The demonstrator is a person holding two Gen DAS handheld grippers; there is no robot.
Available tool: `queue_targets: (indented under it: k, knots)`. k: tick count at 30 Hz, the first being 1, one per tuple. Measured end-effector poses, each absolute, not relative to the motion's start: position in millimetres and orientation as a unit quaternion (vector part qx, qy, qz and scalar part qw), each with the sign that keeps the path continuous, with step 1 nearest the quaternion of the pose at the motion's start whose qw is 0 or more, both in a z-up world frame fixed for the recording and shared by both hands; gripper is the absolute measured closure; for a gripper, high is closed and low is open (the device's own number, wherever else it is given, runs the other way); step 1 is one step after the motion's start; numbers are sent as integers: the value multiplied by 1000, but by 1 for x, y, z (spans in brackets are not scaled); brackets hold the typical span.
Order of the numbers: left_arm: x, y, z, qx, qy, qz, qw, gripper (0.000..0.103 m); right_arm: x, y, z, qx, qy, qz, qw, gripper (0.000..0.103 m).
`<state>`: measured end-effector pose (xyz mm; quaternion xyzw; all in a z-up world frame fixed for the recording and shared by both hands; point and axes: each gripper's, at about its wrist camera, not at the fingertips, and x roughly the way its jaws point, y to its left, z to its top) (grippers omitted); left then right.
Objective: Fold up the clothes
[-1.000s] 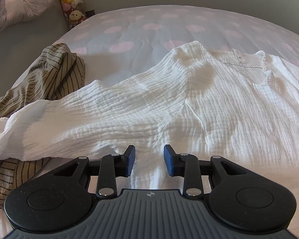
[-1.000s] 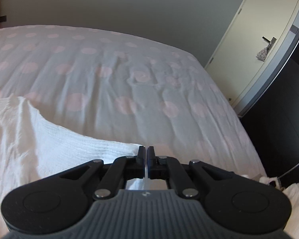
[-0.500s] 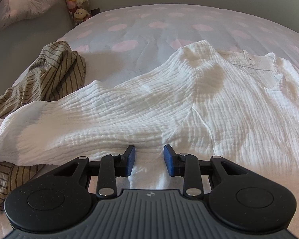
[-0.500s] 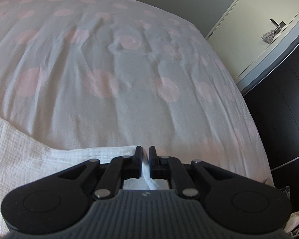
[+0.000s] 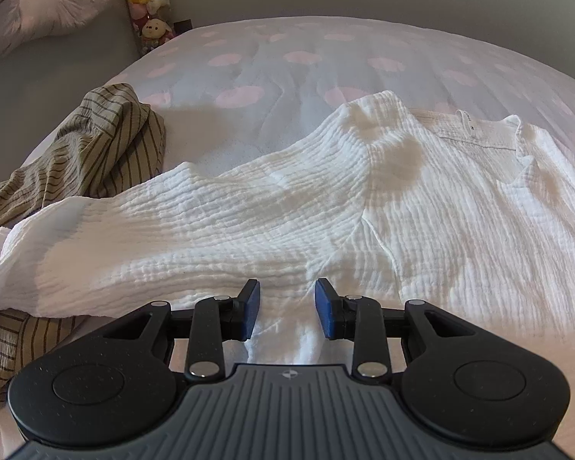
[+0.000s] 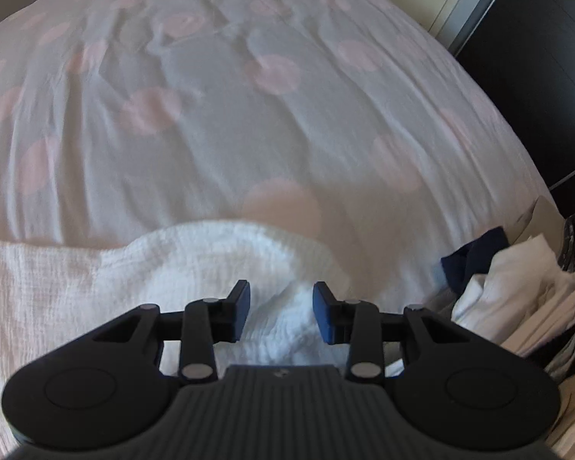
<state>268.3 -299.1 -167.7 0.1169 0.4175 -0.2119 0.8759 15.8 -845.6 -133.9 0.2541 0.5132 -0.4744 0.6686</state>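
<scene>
A white crinkled shirt point(image 5: 402, 199) lies spread on the dotted bedspread point(image 5: 295, 57), one sleeve point(image 5: 142, 237) reaching left. My left gripper point(image 5: 287, 306) hovers low over the shirt's near edge, jaws apart, with cloth showing in the gap and the pads not pressing it. In the right wrist view another edge of the white shirt point(image 6: 195, 268) lies bunched on the bed. My right gripper point(image 6: 281, 306) points steeply down over it and its jaws are opening. The fabric sits loose between the blue pads point(image 6: 239, 306).
A striped olive garment point(image 5: 96, 145) lies crumpled at the left, partly under the sleeve. Pillows point(image 5: 38, 4) and plush toys point(image 5: 145, 4) sit at the headboard. A heap of clothes point(image 6: 525, 291) lies off the bed's right edge beside a dark wardrobe point(image 6: 548, 57).
My right gripper was shut on the shirt's edge, sank toward the bed while tilting down, and its jaws have spread, letting the cloth go. The left gripper has stayed put.
</scene>
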Motion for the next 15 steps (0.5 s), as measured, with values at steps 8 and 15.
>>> queue_targets:
  k: [8, 15]
  knots:
    - [268, -293, -164, 103, 419, -218, 875, 73, 41, -795, -167, 176, 569, -405, 694, 63]
    - [274, -286, -165, 85, 428, -213, 874, 72, 46, -793, -185, 128, 611, -398, 672, 88]
